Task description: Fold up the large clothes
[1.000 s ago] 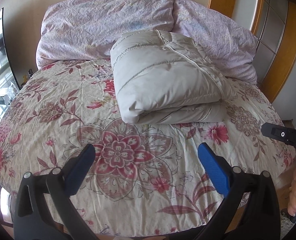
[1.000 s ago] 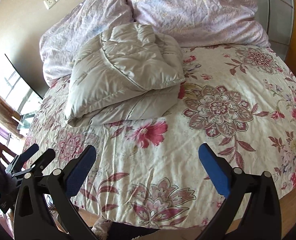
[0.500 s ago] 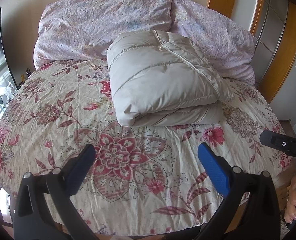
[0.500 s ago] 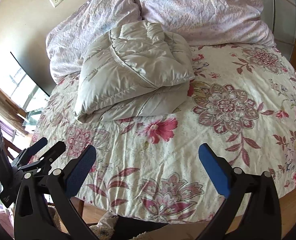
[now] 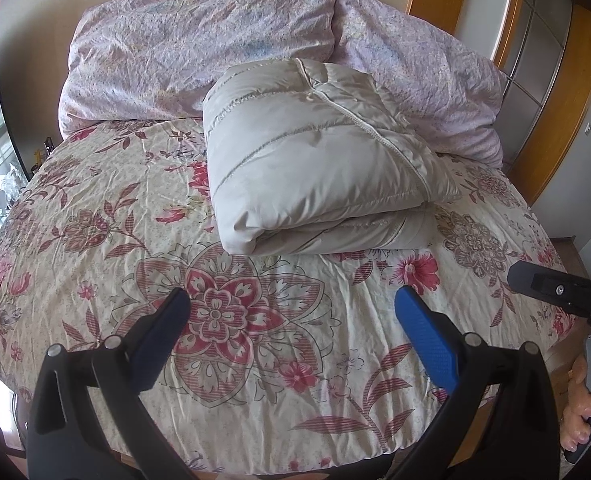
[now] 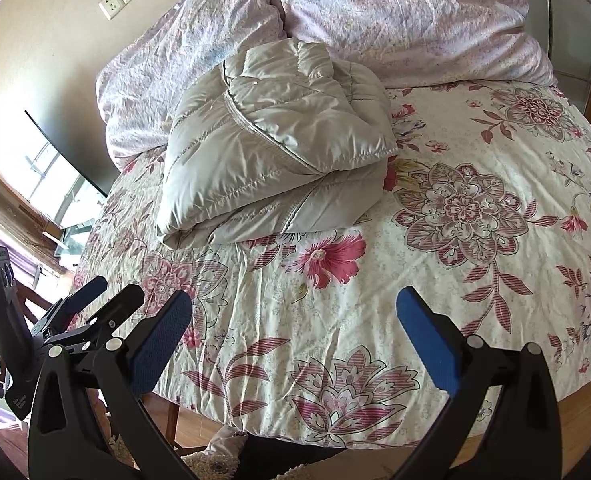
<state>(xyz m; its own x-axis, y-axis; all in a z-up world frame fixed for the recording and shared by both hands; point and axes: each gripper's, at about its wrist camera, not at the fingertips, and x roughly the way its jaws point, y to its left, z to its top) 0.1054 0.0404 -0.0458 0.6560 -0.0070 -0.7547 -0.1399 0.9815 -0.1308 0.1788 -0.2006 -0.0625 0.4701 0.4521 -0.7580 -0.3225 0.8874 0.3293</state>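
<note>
One grey quilted jacket (image 5: 319,152) lies folded into a thick bundle on the floral bedspread (image 5: 231,320), its far edge against two lilac pillows (image 5: 199,44). Stitched seams cross its smooth top layer; the fold faces the bed's near edge. Both the left gripper (image 5: 295,324) and right gripper (image 6: 295,328) hover wide open and empty, well apart from the jacket.

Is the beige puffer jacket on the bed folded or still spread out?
Folded. The jacket lies as a compact bundle, layers stacked with a rolled edge facing the camera, on the floral bedspread.
</note>
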